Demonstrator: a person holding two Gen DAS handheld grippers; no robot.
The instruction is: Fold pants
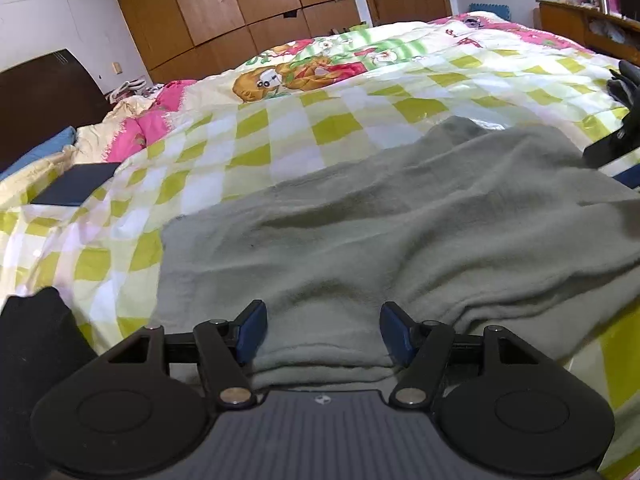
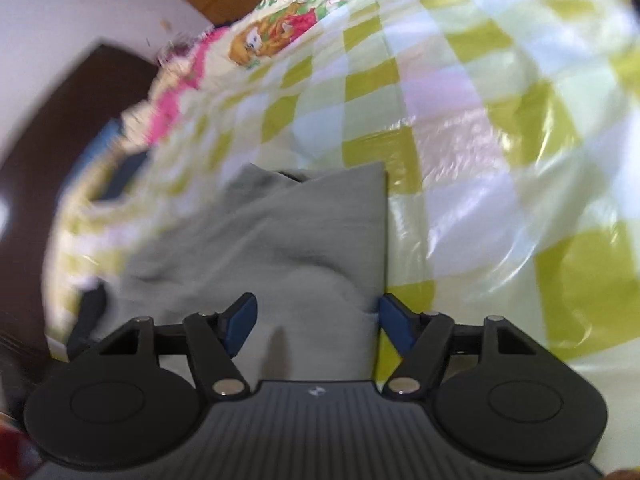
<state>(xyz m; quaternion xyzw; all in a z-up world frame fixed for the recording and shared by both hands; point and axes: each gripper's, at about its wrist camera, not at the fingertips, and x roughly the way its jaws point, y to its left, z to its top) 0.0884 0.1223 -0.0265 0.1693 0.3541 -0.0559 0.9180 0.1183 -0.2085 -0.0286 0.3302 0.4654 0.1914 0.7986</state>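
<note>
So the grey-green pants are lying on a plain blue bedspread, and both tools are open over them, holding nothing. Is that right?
Not quite: the bedspread is a yellow-green and white check, not plain blue, as the left wrist view shows. The rest stands: the grey-green pants lie on it, and the left tool and right tool are open, holding nothing.

The pants (image 1: pixel 380 220) are grey-green, soft and fleecy; they lie folded in layers on the checked yellow-green bed cover (image 1: pixel 248 140), rumpled across the top with shallow creases; a doubled edge faces the near side; in the right wrist view one side edge (image 2: pixel 385 232) runs straight, though that picture is blurred.
</note>
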